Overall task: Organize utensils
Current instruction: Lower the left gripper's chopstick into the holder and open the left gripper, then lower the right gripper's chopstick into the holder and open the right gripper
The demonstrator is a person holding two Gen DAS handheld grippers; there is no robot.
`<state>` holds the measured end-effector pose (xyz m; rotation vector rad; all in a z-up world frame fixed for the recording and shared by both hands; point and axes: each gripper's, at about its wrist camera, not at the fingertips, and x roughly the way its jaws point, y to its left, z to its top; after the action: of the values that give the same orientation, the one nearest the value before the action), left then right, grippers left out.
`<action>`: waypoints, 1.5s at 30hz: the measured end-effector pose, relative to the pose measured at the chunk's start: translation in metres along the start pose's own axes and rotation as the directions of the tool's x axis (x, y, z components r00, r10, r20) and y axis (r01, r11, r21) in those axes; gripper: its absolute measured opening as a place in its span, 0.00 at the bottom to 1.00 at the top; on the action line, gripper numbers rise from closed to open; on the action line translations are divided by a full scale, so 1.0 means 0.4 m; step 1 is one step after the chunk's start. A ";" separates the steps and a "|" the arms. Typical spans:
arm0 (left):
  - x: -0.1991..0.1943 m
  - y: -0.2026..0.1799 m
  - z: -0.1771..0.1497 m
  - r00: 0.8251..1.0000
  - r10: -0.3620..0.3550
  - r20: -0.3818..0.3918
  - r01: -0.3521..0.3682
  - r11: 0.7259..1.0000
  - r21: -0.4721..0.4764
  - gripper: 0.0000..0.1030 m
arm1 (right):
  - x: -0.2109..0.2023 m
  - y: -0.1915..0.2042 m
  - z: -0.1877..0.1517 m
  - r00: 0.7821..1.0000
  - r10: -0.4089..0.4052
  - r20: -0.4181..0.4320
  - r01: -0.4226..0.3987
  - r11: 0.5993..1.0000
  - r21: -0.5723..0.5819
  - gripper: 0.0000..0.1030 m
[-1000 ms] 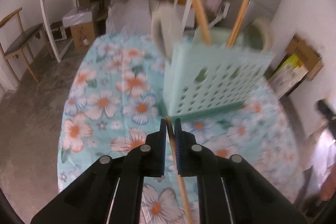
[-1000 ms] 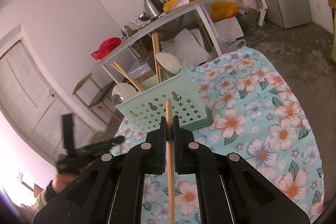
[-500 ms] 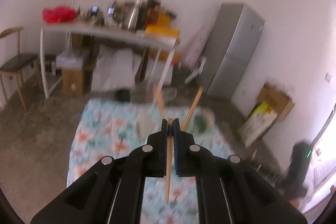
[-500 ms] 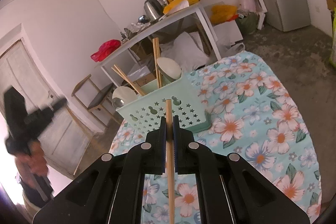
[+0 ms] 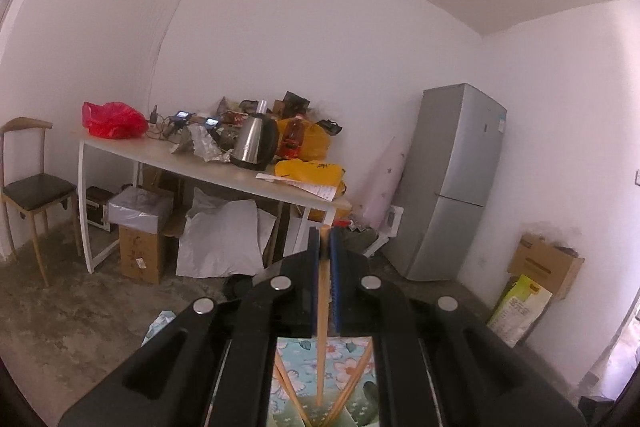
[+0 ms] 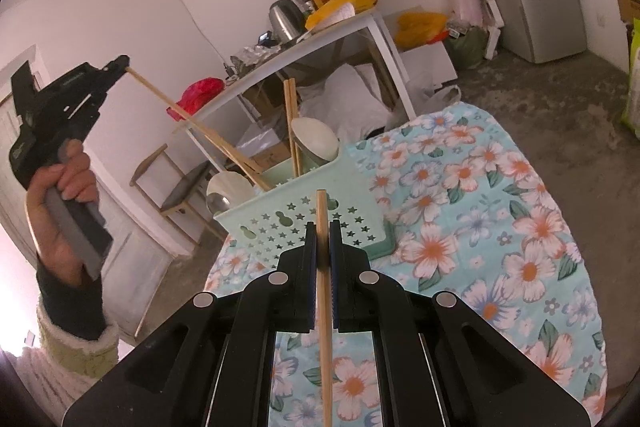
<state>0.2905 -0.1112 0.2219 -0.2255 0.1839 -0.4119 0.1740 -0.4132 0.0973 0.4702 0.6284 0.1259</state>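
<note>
White walls (image 5: pixel 320 39) and a bare concrete floor (image 5: pixel 60 311) surround a cluttered white table (image 5: pixel 208 163). A wooden chair (image 5: pixel 32 187) stands left of it, a grey fridge (image 5: pixel 452 183) right, cardboard boxes (image 5: pixel 544 263) beyond.

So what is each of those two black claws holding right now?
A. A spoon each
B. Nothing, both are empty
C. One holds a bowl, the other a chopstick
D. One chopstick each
D: the right gripper is shut on a chopstick, and the left gripper, raised above the green basket, pinches another chopstick.
</note>
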 end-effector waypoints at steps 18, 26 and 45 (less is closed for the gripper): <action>0.069 0.066 -0.163 0.982 -0.084 -0.167 0.072 0.994 -0.077 0.34 | 0.028 0.003 0.011 1.000 -0.012 -0.015 0.011 1.000 -0.015 0.04; -0.044 0.104 -0.165 0.984 -0.094 -0.149 0.081 0.992 -0.095 0.52 | 0.021 0.077 0.077 0.997 0.059 0.043 -0.055 0.995 -0.082 0.04; -0.253 0.226 -0.292 0.975 0.061 -0.214 -0.083 0.992 -0.096 0.84 | 0.031 0.299 0.344 0.886 0.183 0.425 -0.045 0.948 -0.315 0.04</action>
<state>0.2072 -0.0095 0.1003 -0.2775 0.4215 -0.3535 0.2688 -0.3570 0.2431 0.2283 0.1167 0.2144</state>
